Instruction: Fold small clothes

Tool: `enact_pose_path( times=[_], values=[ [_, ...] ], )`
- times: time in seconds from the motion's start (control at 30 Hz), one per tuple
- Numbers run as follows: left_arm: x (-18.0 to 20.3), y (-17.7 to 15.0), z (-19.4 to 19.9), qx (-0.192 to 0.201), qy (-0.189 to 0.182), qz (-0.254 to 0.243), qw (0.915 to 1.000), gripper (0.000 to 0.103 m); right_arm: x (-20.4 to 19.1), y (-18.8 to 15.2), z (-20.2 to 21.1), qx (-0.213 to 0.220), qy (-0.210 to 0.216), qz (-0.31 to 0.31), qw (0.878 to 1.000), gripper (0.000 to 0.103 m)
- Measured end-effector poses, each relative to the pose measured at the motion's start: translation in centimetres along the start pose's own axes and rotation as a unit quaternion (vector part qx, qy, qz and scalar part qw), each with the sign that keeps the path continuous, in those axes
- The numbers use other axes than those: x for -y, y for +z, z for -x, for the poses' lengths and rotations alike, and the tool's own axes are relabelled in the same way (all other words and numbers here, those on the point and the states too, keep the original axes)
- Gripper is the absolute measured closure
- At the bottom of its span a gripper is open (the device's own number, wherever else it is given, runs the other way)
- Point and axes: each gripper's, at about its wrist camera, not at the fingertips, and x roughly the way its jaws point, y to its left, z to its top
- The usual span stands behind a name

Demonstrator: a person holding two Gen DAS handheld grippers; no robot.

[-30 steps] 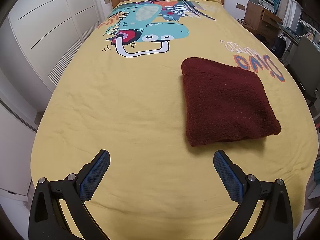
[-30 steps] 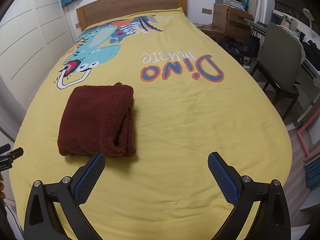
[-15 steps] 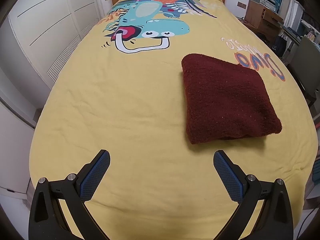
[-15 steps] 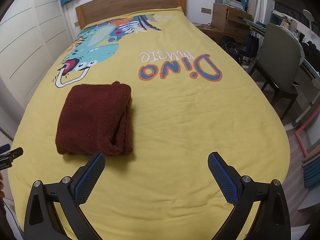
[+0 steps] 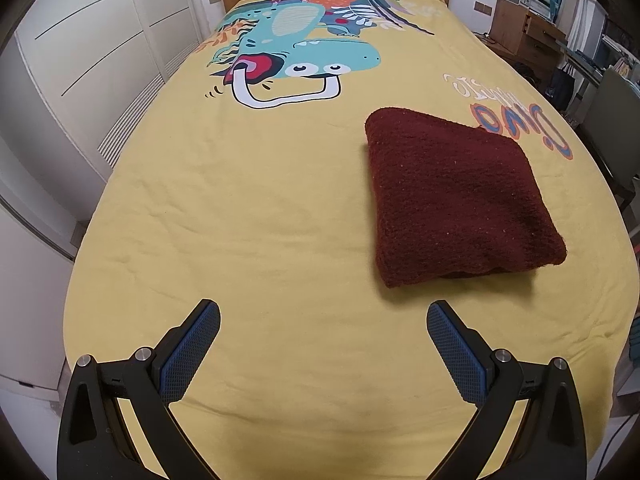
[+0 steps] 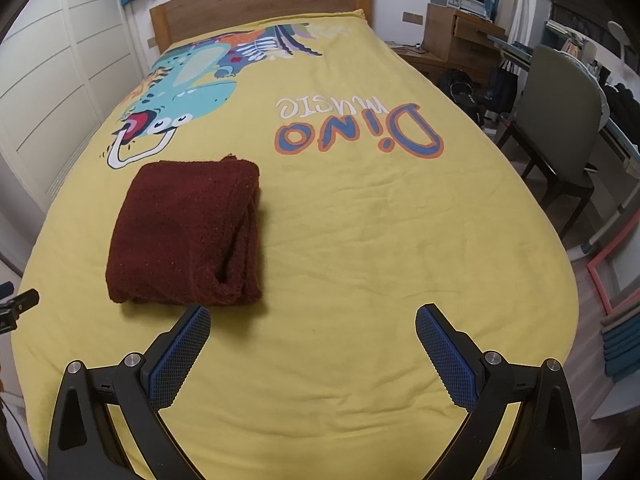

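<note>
A dark red fleecy garment lies folded into a thick square on the yellow bedspread. In the right wrist view the same garment shows its layered open edge facing right. My left gripper hangs open above bare bedspread, short of the garment and to its left, nothing between its blue pads. My right gripper is open too, with its left finger just short of the garment's near right corner, not touching.
The bedspread carries a dinosaur print and "Dino music" lettering. White wardrobe doors run along the left. A grey chair, a wooden cabinet and a stack of folded cloth stand off the bed's right side.
Both grippers have stayed open and drifted slightly; the garment sits a little lower and nearer in both views. The garment itself has not moved on the bed.
</note>
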Motion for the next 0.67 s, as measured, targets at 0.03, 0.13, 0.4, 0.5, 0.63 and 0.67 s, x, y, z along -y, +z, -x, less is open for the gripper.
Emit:
enact_pose_path(
  times=[0.03, 0.13, 0.4, 0.5, 0.63, 0.67],
  values=[
    [-0.05, 0.01, -0.03, 0.000, -0.001, 0.001, 1.0000, 0.001, 0.00, -0.03, -0.04, 0.000, 0.000, 0.000, 1.000, 0.001],
    [-0.12, 0.00, -0.09, 0.000, -0.002, 0.003, 1.0000, 0.001, 0.02, -0.08, -0.10, -0.002, -0.001, 0.000, 1.000, 0.001],
    [-0.06, -0.01, 0.04, 0.001, -0.005, 0.003, 1.0000, 0.001, -0.06, -0.30, -0.38, -0.006, -0.004, 0.002, 1.000, 0.001],
    [-0.01, -0.01, 0.06, 0.001, -0.006, 0.002, 1.0000, 0.001, 0.12, -0.36, -0.55, -0.008, -0.004, 0.000, 1.000, 0.001],
    [0.16, -0.07, 0.14, 0.002, -0.007, 0.000, 1.0000, 0.001, 0.21, -0.51, -0.62, -0.009, -0.005, -0.003, 1.000, 0.001],
    [0.22, -0.07, 0.16, 0.001, -0.007, 0.000, 1.0000, 0.001, 0.25, -0.51, -0.63, -0.009, -0.005, -0.004, 1.000, 0.001]
  ],
)
